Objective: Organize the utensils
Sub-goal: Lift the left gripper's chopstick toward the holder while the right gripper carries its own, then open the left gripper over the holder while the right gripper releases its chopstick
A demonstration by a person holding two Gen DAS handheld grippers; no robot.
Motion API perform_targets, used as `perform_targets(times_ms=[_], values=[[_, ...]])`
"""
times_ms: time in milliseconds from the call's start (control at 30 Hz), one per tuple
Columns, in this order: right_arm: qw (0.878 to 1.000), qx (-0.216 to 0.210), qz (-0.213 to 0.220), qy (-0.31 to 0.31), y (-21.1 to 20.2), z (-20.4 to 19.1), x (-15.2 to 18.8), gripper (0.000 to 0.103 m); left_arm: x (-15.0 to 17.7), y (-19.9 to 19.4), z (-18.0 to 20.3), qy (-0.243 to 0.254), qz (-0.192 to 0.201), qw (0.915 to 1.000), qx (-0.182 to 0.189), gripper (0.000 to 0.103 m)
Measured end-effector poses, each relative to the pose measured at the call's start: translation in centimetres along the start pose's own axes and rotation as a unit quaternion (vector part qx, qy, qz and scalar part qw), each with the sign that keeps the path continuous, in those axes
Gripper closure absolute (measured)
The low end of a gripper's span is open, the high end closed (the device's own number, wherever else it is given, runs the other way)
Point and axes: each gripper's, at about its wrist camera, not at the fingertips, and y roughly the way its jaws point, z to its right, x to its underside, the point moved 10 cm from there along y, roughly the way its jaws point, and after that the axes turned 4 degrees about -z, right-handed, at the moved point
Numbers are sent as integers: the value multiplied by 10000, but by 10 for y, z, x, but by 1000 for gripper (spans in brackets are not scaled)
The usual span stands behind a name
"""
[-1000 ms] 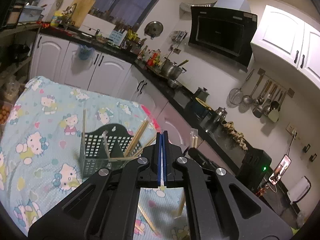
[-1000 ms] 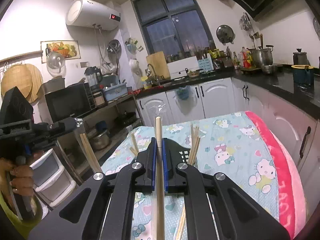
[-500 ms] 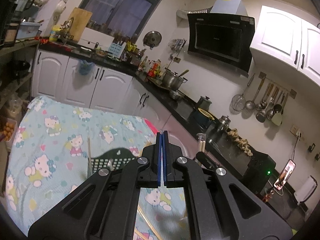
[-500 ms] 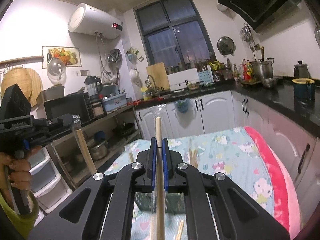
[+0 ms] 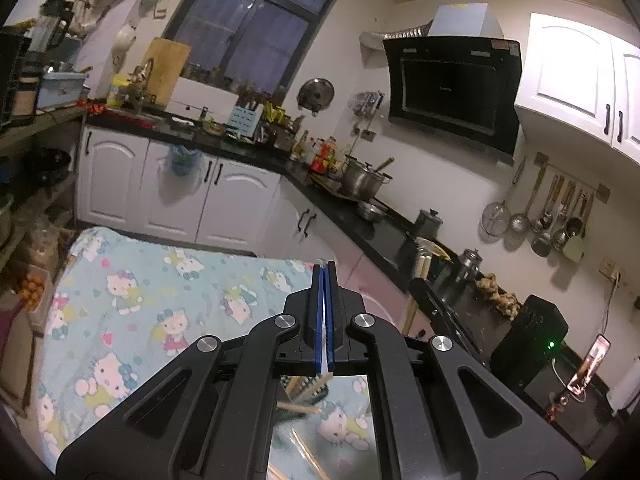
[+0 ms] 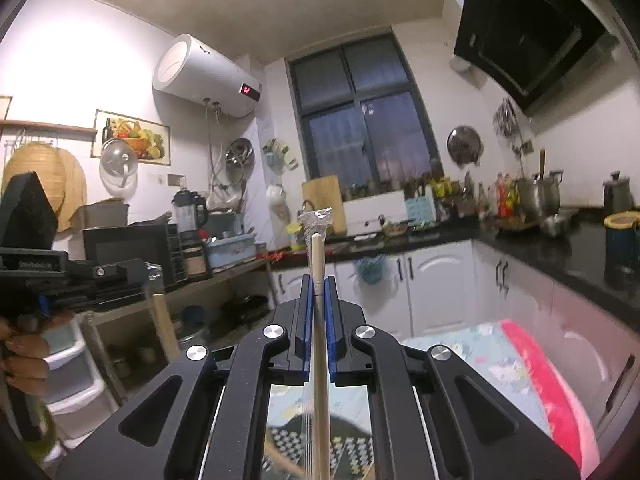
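Note:
My right gripper [image 6: 317,280] is shut on a pair of wooden chopsticks in a clear wrapper [image 6: 317,248], held upright between the blue pads; it also shows in the left wrist view [image 5: 420,276]. My left gripper [image 5: 325,272] is shut, with only a thin white sliver between its pads. In the right wrist view the left gripper [image 6: 154,274] shows at the left with a clear wrapper and a wooden stick [image 6: 164,320] at its tip. The dark mesh utensil basket [image 6: 348,448] lies below both grippers, with chopsticks in it [image 5: 300,406]. Loose chopsticks [image 5: 308,456] lie on the cloth.
The table carries a light blue Hello Kitty cloth [image 5: 152,300] with a pink edge [image 6: 548,380]. White cabinets and a black counter [image 5: 360,220] run behind and to the right. A shelf with a microwave [image 6: 128,248] stands at the left.
Both grippers have risen and tilted up; the basket has dropped from mid view to under the gripper bodies. The right gripper still holds its chopsticks.

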Motion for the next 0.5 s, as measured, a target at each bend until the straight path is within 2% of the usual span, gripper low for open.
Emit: perform_targets(times_ms=[233,500], values=[[9985,256,332,-358,20,3,-11,97,-17,2,-10,41,187,9997,-168,103],[9979,360,468,-267,36,15,-10,97,-22,19,-25,-130,180,9995,-219,103]])
